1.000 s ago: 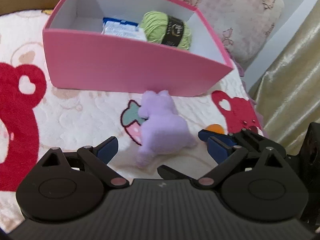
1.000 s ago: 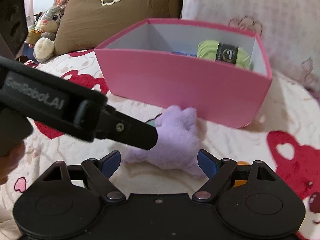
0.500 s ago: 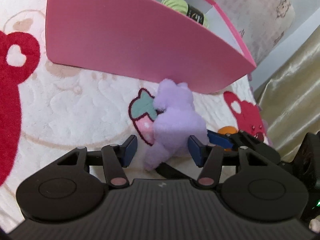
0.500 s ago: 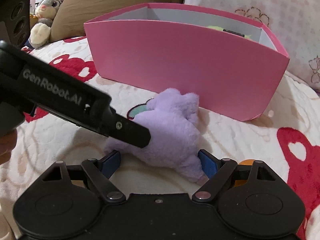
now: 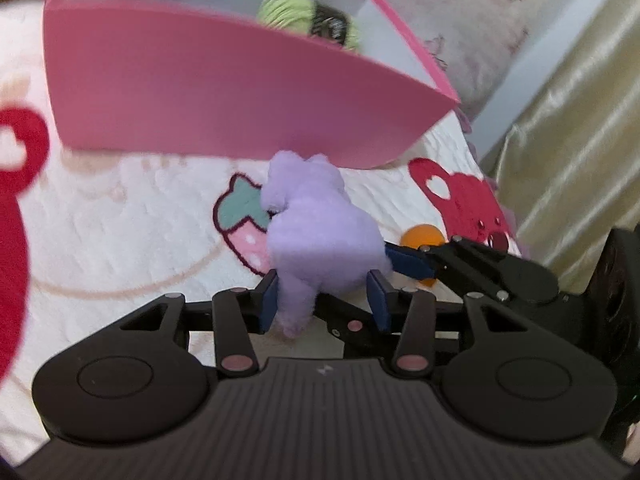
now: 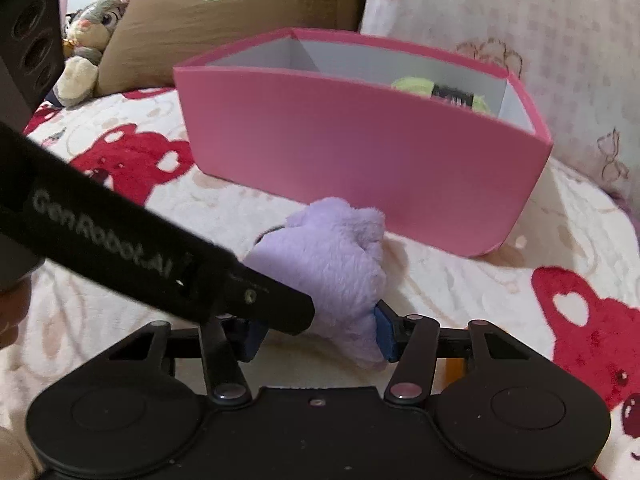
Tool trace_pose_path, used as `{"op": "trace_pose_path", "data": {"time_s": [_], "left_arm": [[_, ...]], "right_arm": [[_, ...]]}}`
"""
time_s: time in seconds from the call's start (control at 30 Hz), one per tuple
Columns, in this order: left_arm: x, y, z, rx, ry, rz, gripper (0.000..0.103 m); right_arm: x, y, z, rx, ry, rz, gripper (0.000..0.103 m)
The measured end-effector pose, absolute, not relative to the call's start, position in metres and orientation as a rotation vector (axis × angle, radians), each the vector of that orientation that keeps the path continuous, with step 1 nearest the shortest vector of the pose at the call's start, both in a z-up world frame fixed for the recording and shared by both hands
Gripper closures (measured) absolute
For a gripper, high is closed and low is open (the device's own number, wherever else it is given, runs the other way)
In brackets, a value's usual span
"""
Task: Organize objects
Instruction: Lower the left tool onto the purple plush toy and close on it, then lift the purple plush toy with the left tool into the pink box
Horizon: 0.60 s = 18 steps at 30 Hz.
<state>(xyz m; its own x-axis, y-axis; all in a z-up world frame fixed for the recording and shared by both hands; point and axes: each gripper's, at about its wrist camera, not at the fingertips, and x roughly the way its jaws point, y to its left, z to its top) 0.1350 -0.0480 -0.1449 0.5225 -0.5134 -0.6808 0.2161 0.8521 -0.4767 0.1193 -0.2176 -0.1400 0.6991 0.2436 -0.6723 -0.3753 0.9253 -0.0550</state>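
Item: purple plush (image 5: 320, 236), lying on the white blanket (image 5: 120, 216) with red bears, just in front of the pink box (image 5: 224, 96). My left gripper (image 5: 322, 300) has its jaws closing, blue pads pressing both sides of the plush's near end. My right gripper (image 6: 320, 332) has its jaws closing too; the right pad touches the plush, while the left pad is hidden behind my left gripper's finger (image 6: 256, 300), so I cannot tell its contact. Box contents: green yarn (image 5: 288, 12) with black label, at the far right corner. Orange ball (image 5: 420, 238) beside the plush, behind my right gripper's finger. Brown pillow (image 6: 224, 12) and rabbit toy (image 6: 88, 40) beyond the box.
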Motion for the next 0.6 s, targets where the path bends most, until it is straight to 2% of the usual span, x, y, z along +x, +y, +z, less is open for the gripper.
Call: {"op": "trace_pose_path", "data": {"time_s": [0.37, 0.5, 0.6], "left_arm": [[0.111, -0.04, -0.076, -0.258, 0.934, -0.482, 0.059], [0.103, -0.028, -0.045, -0.253, 0.884, -0.512, 0.059], [0.099, -0.02, -0.026, -0.26, 0.838, -0.526, 0.059]], "right_arm": [[0.077, -0.2, -0.084, -0.255, 0.614, 0.325, 0.047], [0.073, -0.195, -0.058, -0.273, 0.61, 0.3, 0.064], [0.083, -0.194, -0.041, -0.259, 0.588, 0.307, 0.067]]}}
